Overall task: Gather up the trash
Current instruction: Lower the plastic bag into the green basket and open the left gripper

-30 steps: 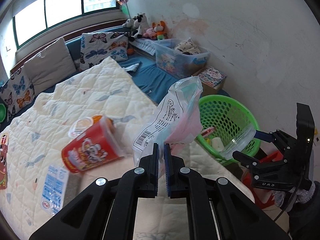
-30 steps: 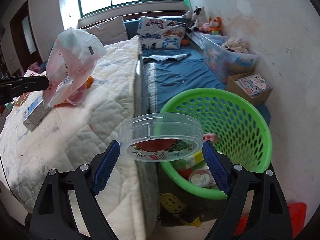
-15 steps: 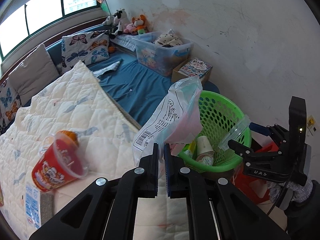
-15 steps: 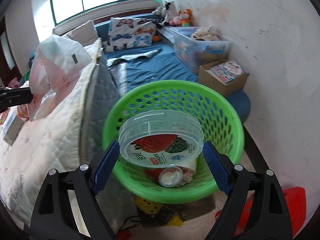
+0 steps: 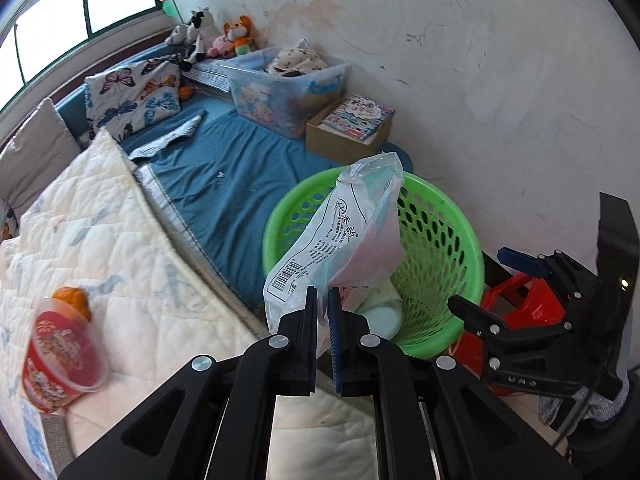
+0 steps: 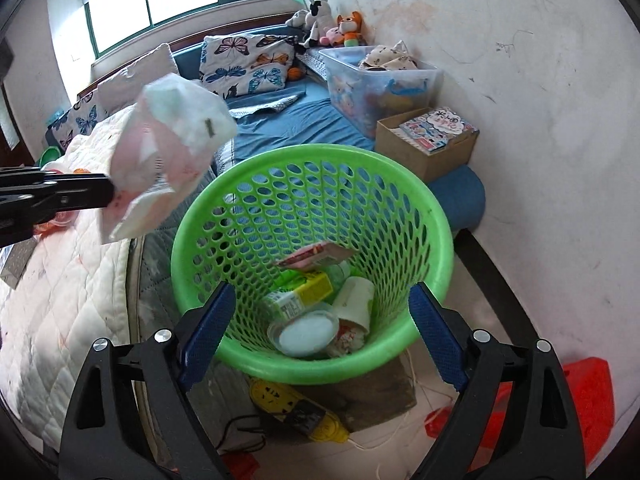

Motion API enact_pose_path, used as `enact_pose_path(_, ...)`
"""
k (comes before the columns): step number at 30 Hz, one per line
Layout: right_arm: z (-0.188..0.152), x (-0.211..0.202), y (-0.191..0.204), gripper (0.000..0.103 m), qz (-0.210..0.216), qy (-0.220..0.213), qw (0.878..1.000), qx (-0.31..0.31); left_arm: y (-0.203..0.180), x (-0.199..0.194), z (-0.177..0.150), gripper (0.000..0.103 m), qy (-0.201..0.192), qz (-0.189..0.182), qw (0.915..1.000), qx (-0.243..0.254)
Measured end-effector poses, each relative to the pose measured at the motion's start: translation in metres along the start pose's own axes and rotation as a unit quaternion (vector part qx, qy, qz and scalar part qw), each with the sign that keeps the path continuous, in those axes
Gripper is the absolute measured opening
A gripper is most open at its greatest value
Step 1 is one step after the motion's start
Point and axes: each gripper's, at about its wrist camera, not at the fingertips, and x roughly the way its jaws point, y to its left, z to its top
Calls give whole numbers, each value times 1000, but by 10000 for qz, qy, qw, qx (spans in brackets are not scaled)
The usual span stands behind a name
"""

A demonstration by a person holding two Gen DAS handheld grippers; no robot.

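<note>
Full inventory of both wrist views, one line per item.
plastic bag: 1, clear with pink, pinched in left claw above the basket
basket: 1, green, on floor beside the bed
trash in basket: several, mixed cartons and cups, basket bottom
noodle cup: 1, red, lying on the quilt
quilt: 1, cream, on bed
storage bin: 1, clear, by the wall
cardboard box: 1, brown, beside bin
butterfly pillow: 1, white patterned, under window
plush toys: several, far corner
left claw: shut on bag
right claw: open, empty, over basket
</note>
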Motion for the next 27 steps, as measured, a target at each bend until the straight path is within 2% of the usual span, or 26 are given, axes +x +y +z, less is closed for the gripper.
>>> enact_pose_path(8,-9,-12,-1,88,39,-62,10000,-6,-10,21,4,10,127,-134,9998,19)
enact_pose_path(11,-11,-14,-3,88,53,-72,10000,24,-11,24,5,22,65,-175,9998,5)
enact_pose_path(13,-13,-15,-3,88,72,-70,9999,49,-11,24,4,25,54,-273,9996,-29)
enact_pose_path(15,-13,-17,-1,88,83,-78,9999,41,-10,22,1,47,20,-317,9995,-72)
enact_pose_path(20,-13,-24,6,88,134,-138,9998,-15,-7,6,-5,48,-120,-213,9997,-9)
enact_pose_path(27,-11,-40,31,88,355,-261,9988,-223,14,-35,-22,48,-334,154,9993,37)
